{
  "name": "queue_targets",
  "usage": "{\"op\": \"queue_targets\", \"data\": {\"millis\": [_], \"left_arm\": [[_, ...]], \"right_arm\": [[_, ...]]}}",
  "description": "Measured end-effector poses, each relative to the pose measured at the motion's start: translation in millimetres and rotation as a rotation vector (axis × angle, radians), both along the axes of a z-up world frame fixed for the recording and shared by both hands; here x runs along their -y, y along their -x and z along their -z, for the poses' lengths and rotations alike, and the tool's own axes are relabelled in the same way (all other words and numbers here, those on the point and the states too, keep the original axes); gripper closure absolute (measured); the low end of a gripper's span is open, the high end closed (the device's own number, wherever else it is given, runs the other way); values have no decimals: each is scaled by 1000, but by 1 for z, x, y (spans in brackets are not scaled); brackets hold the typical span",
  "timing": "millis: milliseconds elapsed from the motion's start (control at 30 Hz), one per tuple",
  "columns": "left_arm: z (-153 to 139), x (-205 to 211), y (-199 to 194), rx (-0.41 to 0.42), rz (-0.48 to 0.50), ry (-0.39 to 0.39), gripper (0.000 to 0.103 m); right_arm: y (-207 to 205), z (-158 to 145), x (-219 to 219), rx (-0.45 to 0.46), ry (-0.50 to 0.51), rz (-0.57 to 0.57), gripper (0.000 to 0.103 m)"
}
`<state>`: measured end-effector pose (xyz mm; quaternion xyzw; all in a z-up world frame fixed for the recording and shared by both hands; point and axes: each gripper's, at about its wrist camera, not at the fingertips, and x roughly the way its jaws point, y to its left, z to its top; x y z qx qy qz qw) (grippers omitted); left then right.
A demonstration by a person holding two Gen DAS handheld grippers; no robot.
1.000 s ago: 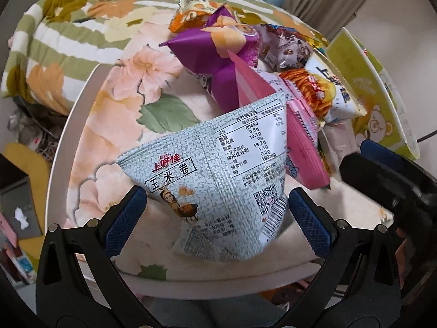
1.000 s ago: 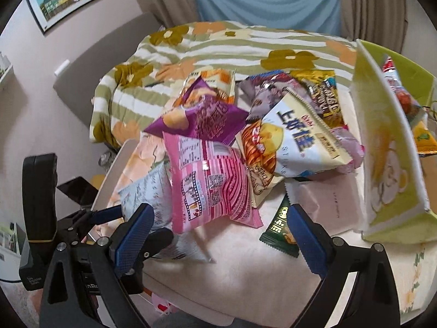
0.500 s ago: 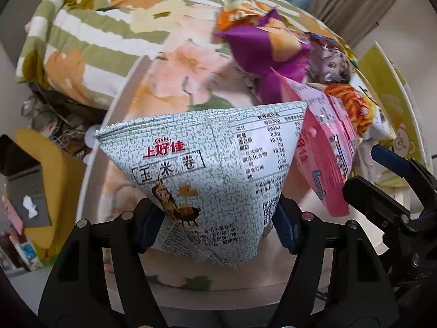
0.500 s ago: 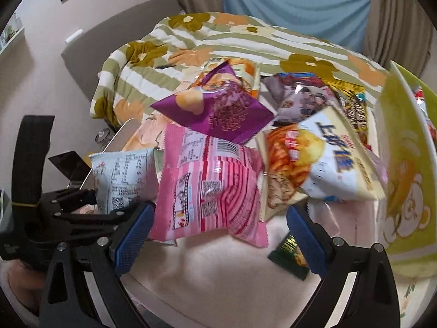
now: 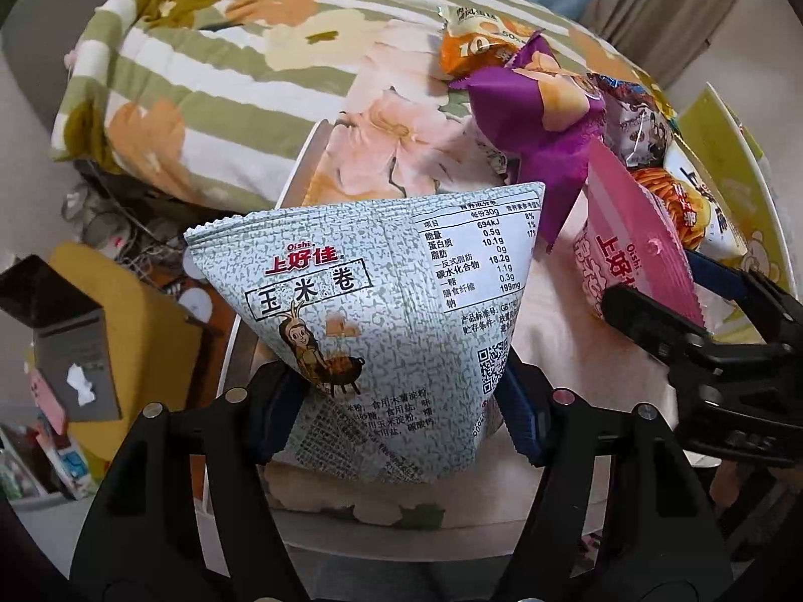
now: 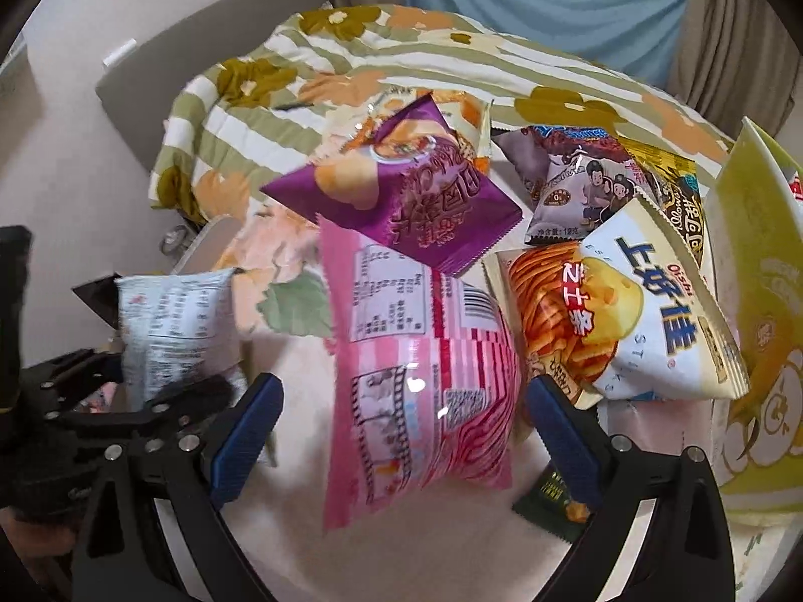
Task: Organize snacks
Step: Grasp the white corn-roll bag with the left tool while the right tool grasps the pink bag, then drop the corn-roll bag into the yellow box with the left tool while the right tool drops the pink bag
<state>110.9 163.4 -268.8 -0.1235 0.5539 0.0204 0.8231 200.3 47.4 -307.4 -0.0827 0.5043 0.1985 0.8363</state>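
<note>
My left gripper (image 5: 396, 411) is shut on a pale grey-green Oishi snack bag (image 5: 381, 301) and holds it upright above the table's near edge; the bag also shows in the right wrist view (image 6: 175, 321). My right gripper (image 6: 401, 426) is open, its blue pads on either side of a pink snack bag (image 6: 421, 381), not squeezing it. The pink bag (image 5: 637, 246) lies to the right of the held bag. Behind it lie a purple bag (image 6: 401, 195), a white and orange Oishi bag (image 6: 632, 311) and a grey bag (image 6: 577, 185).
A yellow-green box (image 6: 753, 301) with a bear print stands at the right. A small dark green packet (image 6: 552, 501) lies by my right finger. A floral cloth covers the table (image 5: 391, 150). A striped floral quilt (image 6: 351, 55) lies behind. Clutter sits on the floor at left (image 5: 75, 351).
My left gripper has closed on the grey-green bag and lifted it. My right gripper has moved forward so its open fingers straddle the pink bag.
</note>
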Motion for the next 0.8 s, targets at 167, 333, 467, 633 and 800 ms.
{"op": "queue_targets", "data": {"millis": [167, 333, 467, 633, 800], "left_arm": [[-1, 0, 0, 8, 5, -8, 39], [-2, 0, 0, 8, 13, -6, 40], [-9, 0, 3, 20, 18, -3, 41], [-22, 1, 8, 38, 33, -6, 41], [-44, 1, 15, 66, 53, -9, 41]], "right_arm": [[-6, 13, -6, 16, 74, -17, 31], [-6, 17, -2, 9, 68, -3, 39], [-1, 12, 3, 1, 34, 2, 44], [6, 2, 8, -6, -11, 17, 44], [17, -22, 12, 13, -57, 35, 44]]}}
